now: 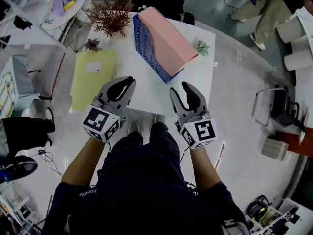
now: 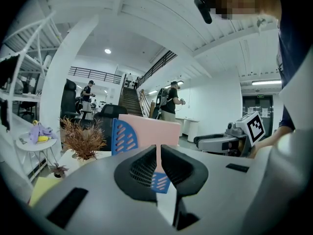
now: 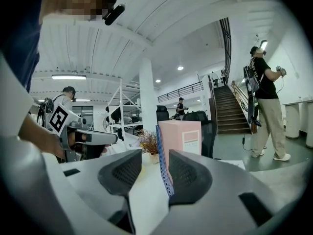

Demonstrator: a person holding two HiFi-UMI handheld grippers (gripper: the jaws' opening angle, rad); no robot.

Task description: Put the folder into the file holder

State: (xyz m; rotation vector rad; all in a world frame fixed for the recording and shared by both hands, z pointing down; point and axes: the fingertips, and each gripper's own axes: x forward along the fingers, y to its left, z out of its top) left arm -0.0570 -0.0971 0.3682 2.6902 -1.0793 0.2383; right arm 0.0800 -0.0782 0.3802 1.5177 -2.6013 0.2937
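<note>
Nearest the person, both tools hover short of the file holder (image 1: 146,48), over the near edge of the tabletop (image 1: 142,89). The left tool (image 1: 126,82) has its jaws drawn together to a thin slit with nothing in them, and the right tool (image 1: 180,88) stands partly open and empty. Left of the file holder, apart from it, the yellow folder (image 1: 93,77) lies flat. The blue file holder carries a pink file (image 1: 166,33). A dried plant (image 1: 111,17) stands by its far left corner.
</note>
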